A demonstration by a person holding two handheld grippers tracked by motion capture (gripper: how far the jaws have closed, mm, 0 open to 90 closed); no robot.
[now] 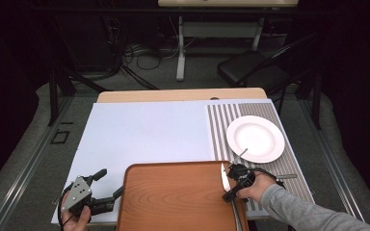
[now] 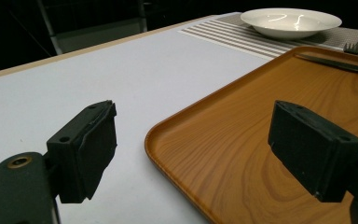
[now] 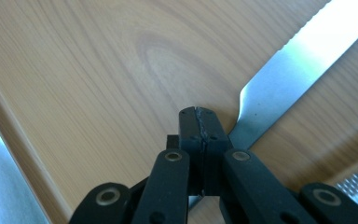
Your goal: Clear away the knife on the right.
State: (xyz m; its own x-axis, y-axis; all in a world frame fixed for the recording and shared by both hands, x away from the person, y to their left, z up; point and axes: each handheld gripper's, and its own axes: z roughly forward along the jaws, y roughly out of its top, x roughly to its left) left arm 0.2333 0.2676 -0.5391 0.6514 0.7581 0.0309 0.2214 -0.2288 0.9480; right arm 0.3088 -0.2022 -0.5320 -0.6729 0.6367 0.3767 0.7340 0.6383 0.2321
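Observation:
A wooden tray (image 1: 173, 197) lies at the table's near edge. A table knife (image 1: 224, 177) rests along its right side, its blade (image 3: 298, 60) pointing away from me. My right gripper (image 1: 228, 194) is over the tray with its jaws pressed together, and the tips (image 3: 199, 121) sit where the blade narrows to the handle. I cannot tell whether they pinch the knife. My left gripper (image 1: 110, 183) hovers open at the tray's left front corner (image 2: 191, 149), holding nothing.
A white plate (image 1: 255, 138) sits on a striped placemat (image 1: 221, 130) at the right, with a fork (image 2: 356, 44) just before it. A white mat (image 1: 144, 130) covers the rest of the table. A dark chair (image 1: 250, 67) stands beyond the far edge.

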